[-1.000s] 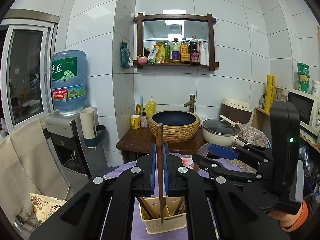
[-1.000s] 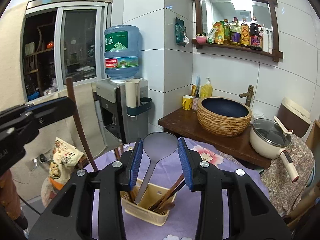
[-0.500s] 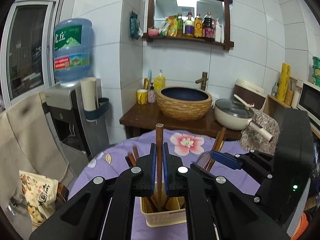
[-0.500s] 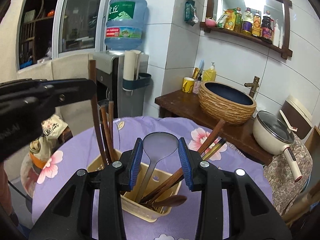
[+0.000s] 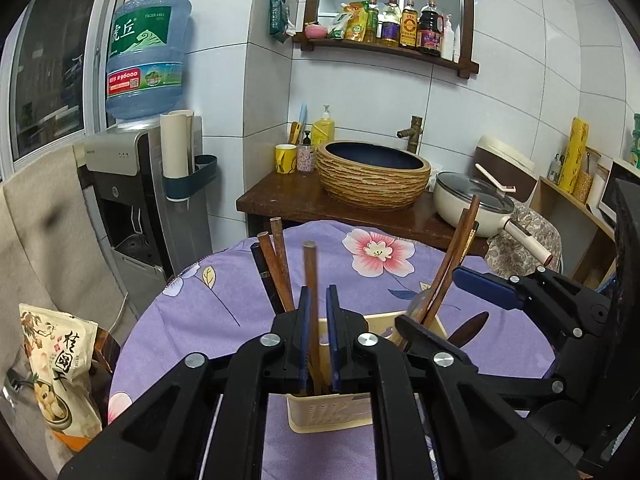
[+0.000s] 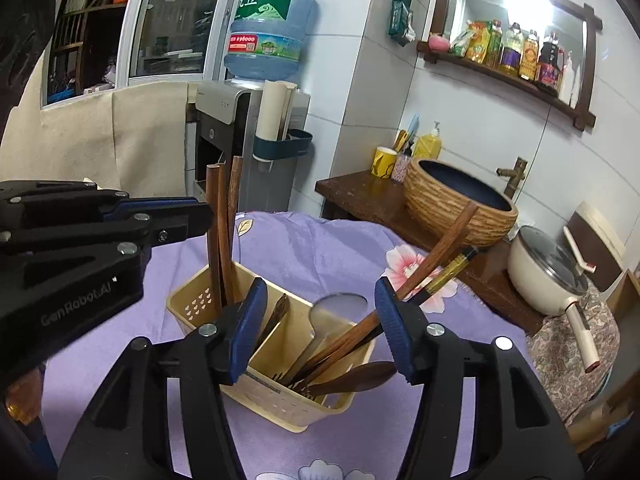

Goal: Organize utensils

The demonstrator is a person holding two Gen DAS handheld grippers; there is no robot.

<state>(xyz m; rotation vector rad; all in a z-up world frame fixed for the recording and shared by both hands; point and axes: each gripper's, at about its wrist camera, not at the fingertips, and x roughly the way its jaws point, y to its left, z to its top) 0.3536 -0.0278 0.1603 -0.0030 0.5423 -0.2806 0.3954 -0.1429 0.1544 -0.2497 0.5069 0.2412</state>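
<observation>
Left wrist view: your left gripper [image 5: 317, 300] stands over the near compartment of the cream utensil caddy [image 5: 332, 412], which sits on the purple floral counter [image 5: 224, 312]. A wooden stick [image 5: 310, 280] rises upright between the jaws; they are opening, a sliver of gap shows on each side of it, and its lower end is down inside the caddy. Just left of it three more wooden handles [image 5: 276, 264] stand in the same end. To the right, slanted handles [image 5: 452, 264] lean outward, and your right gripper [image 5: 492, 288] crosses in beside them, crowding that side. Behind the counter: a woven basin [image 5: 372, 176], a lidded pot [image 5: 472, 204], a water dispenser [image 5: 132, 184]. A snack bag [image 5: 56, 372] lies low at left.

Right wrist view: your right gripper [image 6: 320, 328] has its jaws opening, spread wide and gripping nothing. Between them a grey ladle [image 6: 340, 308] stands in the caddy's [image 6: 272, 396] right compartment with its bowl upward, clear of both pads. Slanted wooden handles [image 6: 436, 252] pass close against the right jaw. A dark wooden spoon [image 6: 356, 376] sticks out over the caddy's rim. Your left gripper [image 6: 176, 216] reaches in from the left, touching the upright sticks [image 6: 222, 224].

Only this view shows the caddy's divider, the ladle and the compartment contents; only the left view shows the gap around the stick.
</observation>
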